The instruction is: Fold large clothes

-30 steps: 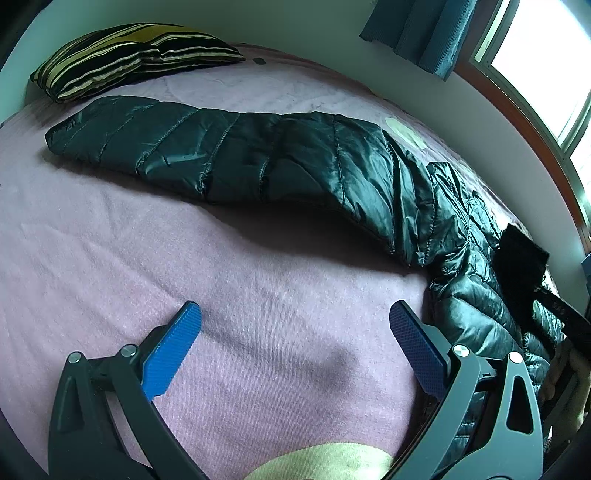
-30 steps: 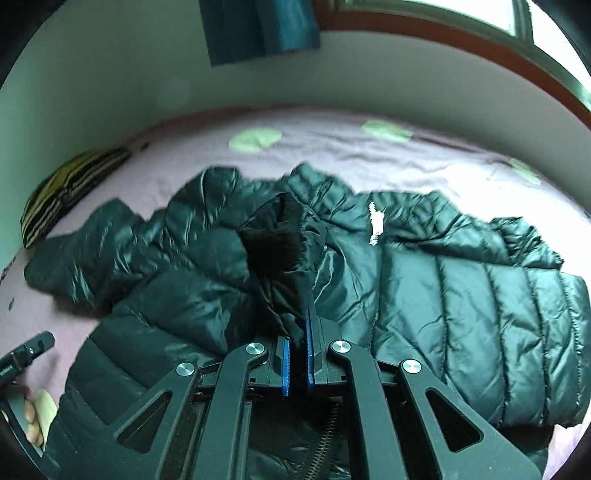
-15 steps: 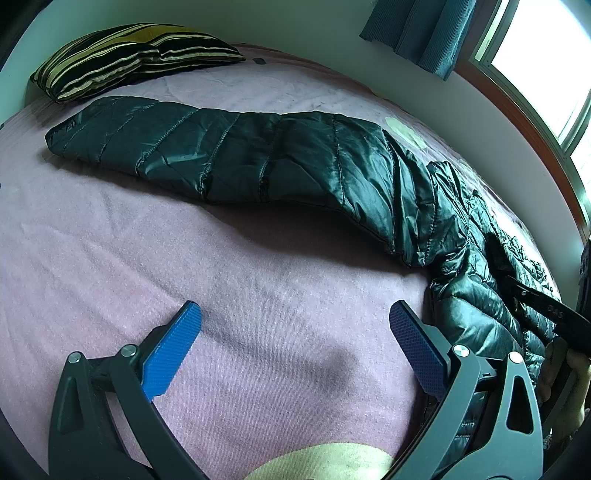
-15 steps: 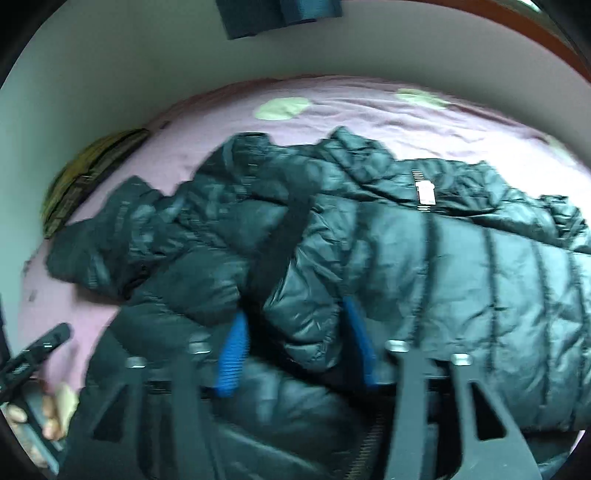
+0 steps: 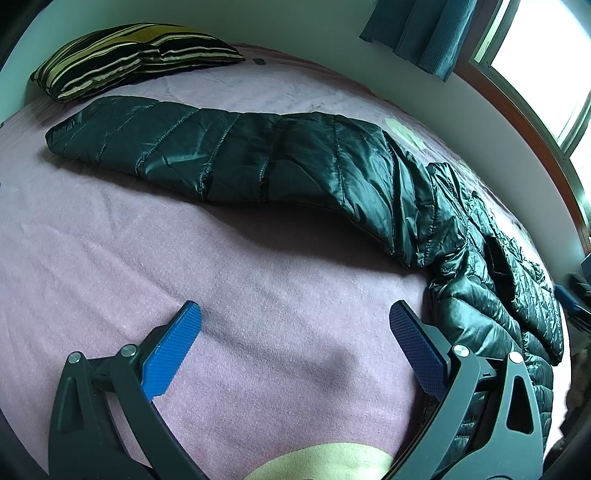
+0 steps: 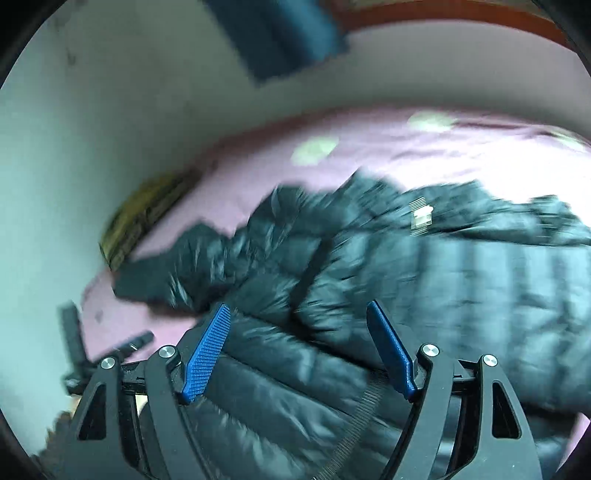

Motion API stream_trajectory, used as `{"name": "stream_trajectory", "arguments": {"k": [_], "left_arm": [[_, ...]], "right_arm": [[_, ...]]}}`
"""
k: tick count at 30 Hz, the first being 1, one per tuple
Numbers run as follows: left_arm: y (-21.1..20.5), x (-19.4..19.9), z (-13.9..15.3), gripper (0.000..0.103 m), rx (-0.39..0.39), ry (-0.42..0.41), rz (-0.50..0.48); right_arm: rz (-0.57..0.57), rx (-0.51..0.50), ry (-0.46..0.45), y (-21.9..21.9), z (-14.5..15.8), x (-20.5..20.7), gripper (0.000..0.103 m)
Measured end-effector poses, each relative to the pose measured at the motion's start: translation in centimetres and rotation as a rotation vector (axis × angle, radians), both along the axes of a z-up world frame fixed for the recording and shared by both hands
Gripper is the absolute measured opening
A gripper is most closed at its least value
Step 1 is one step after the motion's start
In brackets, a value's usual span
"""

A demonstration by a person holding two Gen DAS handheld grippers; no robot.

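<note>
Left gripper (image 5: 293, 334): held low over the pink bedsheet (image 5: 229, 295), aimed along the bed toward the striped pillow (image 5: 133, 55). Jaws spread wide, nothing between the blue pads (image 5: 171, 354); bare sheet only. Its right finger sits just beside the jacket's body.

Black puffer jacket (image 5: 295, 162): lying on the sheet. One sleeve stretched flat toward the pillow, cuff near it but apart. Body bunched to the right of the sleeve, toward the window (image 5: 535, 55).

Right gripper (image 6: 297, 341): over the jacket's body, pointing toward the wall. Jaws well apart, pads (image 6: 207, 350) holding no fabric; quilted panels lie below and between them.

Left view only: full sleeve length, curtain (image 5: 417, 29) beside the window, sharp detail.

Right view only: heavily motion-blurred. Shows a white label (image 6: 421, 218) on the jacket beyond the gripper, a zipper strip (image 6: 354, 421) running under the right finger, pale green spots (image 6: 314, 149) on the sheet past the jacket, and the pillow as a smear left of the jacket.
</note>
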State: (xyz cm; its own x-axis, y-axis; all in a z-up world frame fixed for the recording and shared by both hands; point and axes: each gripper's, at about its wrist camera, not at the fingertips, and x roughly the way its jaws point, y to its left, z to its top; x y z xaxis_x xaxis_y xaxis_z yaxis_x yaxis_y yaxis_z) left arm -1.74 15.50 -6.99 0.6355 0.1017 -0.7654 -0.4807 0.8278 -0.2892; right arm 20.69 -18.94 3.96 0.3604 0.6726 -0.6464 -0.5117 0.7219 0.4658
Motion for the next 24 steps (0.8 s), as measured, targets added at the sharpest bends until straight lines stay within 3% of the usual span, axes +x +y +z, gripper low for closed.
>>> {"name": "stream_trajectory", "arguments": {"k": [5,7,9,11,12,13,18,24], "left_arm": [[0.0,0.0,0.0,0.101,0.003,0.002,0.000],[0.0,-0.1,0.0,0.101,0.005,0.003,0.000],[0.0,-0.1,0.0,0.101,0.008,0.005,-0.001],[-0.1,0.0,0.0,0.101,0.008,0.005,-0.001],[0.0,-0.1,0.0,0.101,0.008,0.005,-0.001],[-0.1,0.0,0.0,0.101,0.008,0.005,-0.001],[-0.1,0.0,0.0,0.101,0.010,0.005,-0.001],[0.0,0.0,0.0,0.101,0.009,0.007,0.000]], "right_arm": [[-0.320,0.083,0.000,-13.8,0.7,0.6,0.076],[-0.486,0.085,0.041,-19.4,-1.0,1.3,0.076],[-0.584,0.116,0.125,-23.2,-3.7,2.1,0.075],[-0.603,0.176,0.219,-25.1,-6.7,2.8,0.069],[-0.596,0.207,0.257,-25.4,-8.0,3.2,0.056],[-0.585,0.224,0.284,-25.4,-8.9,3.4,0.051],[-0.558,0.279,0.317,-24.6,-10.6,4.1,0.025],[-0.568,0.289,0.332,-25.0,-10.9,4.7,0.020]]}}
